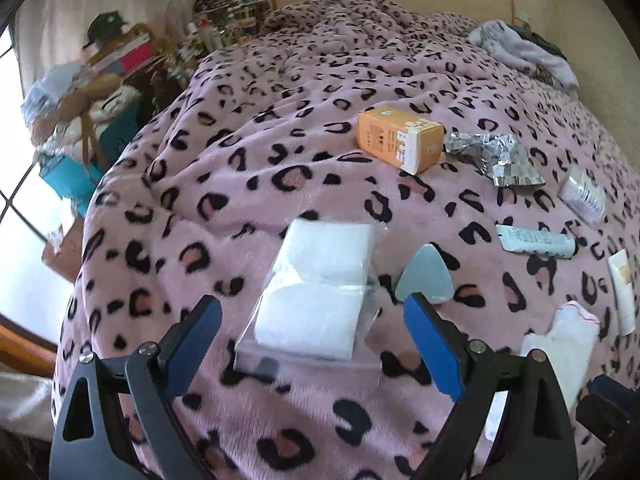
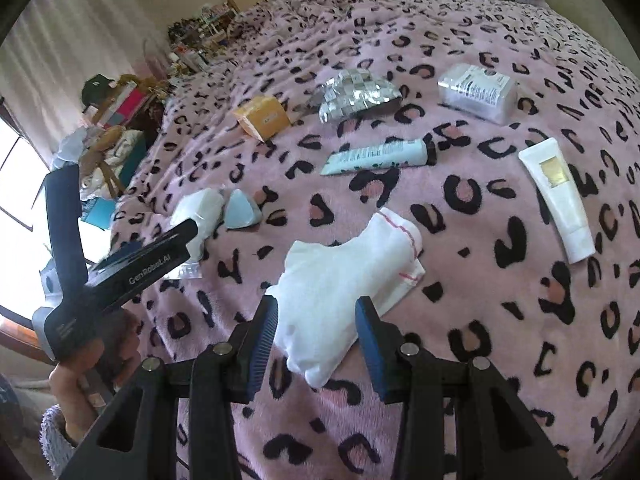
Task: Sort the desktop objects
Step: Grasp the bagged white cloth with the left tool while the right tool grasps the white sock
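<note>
Pink fleece with black leopard spots, a blanket (image 1: 280, 128), covers the whole bed and carries every item. Farthest left in the left wrist view, the left gripper (image 1: 312, 344) has its blue-padded jaws spread wide on either side of a clear packet of white cotton pads (image 1: 316, 300); the pads touch nothing. Just beside the packet's right edge lies a pale blue triangular sponge (image 1: 426, 276). Farther back sits an orange box (image 1: 400, 138), touching a crumpled silver foil pack (image 1: 496, 156) on its right. A light blue tube with a black cap (image 1: 536, 242) lies nearer, to the right.

Seen from the right wrist camera, a hand (image 2: 76, 380) at the far left grips the left tool's handle. The right gripper (image 2: 316, 344) stands partly apart, its jaws flanking the near end of a white cloth with red stitching (image 2: 352, 272); whether the pads press it I cannot tell. Right of the cloth lies a white tube with a gold label (image 2: 558, 200), and behind it a clear plastic box (image 2: 476, 92).
</note>
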### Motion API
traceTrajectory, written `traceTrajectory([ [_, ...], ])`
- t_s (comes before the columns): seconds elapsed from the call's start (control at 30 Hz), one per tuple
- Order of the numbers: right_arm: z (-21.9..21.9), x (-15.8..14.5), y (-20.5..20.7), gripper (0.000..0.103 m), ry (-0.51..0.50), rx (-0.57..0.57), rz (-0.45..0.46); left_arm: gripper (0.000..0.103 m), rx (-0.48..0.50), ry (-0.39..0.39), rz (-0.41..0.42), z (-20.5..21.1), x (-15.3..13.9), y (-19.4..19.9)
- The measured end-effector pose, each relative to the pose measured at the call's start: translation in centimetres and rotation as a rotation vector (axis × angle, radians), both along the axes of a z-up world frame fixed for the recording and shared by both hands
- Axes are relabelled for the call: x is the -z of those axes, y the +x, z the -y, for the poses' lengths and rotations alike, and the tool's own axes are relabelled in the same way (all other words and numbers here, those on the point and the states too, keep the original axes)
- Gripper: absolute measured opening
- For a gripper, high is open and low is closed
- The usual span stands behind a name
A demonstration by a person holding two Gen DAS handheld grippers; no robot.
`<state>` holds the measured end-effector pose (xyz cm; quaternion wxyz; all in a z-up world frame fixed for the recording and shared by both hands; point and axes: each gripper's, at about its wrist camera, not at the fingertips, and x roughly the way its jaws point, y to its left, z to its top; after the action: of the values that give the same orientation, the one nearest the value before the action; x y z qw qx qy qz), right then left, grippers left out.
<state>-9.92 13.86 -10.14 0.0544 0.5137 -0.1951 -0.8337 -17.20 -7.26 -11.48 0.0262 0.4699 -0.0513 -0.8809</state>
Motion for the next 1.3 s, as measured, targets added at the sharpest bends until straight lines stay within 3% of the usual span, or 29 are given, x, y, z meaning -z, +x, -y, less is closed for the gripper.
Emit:
traceTrajectory([
  [0.07, 0.2, 0.6, -0.5, 0.041, 0.002, 0.001, 0.019, 0.093, 0.004, -0.022, 0.004, -0.4, 0.5, -0.6],
  [0.43, 1.6, 3.2, -2.5, 0.042, 0.021, 0.009, 0.059, 0.093, -0.004, 0.045, 0.033, 0.1, 2.3, -2.5],
  [0.67, 1.7, 5.4, -3.2, 0.046, -0.002, 0.027, 0.079, 0.093, -0.032, 0.044, 0.049, 0.5, 4.1, -3.2],
  [0.73, 1.5, 5.7, -3.0, 0.046, -0.019, 0.026, 0.063, 0.088, -0.03, 0.049, 0.044, 0.6, 4.3, -3.0],
  [0.77, 1.5, 5.8, -2.9, 0.045, -0.021, 0.023, 0.059, 0.078, -0.028, 0.049, 0.047, 0.5, 4.4, -3.0],
  [0.9, 1.2, 5.9, -2.5, 0.027, -0.005, 0.025, 0.04, 0.063, -0.033, 0.044, 0.066, 0.2, 5.1, -3.1],
  [1.03, 0.6, 5.9, -2.2, 0.017, -0.033, 0.027, 0.035, 0.055, -0.041, 0.047, 0.054, 0.0, 5.1, -2.6],
  [1.3, 0.1, 5.4, -1.8, 0.016, -0.055, 0.027, 0.022, 0.046, -0.073, 0.104, 0.04, 1.1, 4.0, -1.7],
])
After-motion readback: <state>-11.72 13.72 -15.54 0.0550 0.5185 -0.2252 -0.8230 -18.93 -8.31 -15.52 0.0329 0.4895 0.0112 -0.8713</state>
